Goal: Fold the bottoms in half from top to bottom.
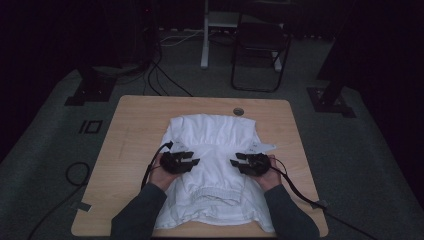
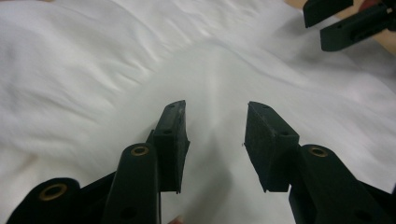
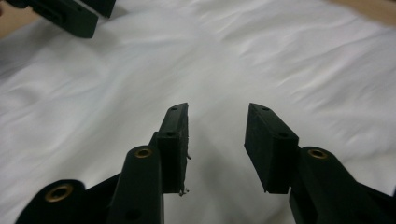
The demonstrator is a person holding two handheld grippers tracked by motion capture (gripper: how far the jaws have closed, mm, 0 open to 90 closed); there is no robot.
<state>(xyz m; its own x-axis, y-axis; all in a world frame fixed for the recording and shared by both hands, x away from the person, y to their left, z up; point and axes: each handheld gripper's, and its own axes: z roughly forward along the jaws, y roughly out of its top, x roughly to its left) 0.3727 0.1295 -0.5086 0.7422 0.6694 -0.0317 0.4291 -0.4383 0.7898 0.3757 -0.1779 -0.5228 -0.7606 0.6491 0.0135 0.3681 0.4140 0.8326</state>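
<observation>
- Garment (image 1: 215,150), white, lies partly folded on the table (image 1: 135,130), under and ahead of both claws.
- Our left claw (image 1: 192,161) hangs just above the cloth, jaws parted, nothing between them.
- Our right claw (image 1: 237,160) faces it, likewise parted and empty.
- We judge one fold just laid down; next we need a fresh pinch at an edge.

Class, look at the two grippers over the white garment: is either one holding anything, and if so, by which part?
Nothing is held. The left gripper and the right gripper both hang with jaws apart above the white garment, no cloth between them.
</observation>
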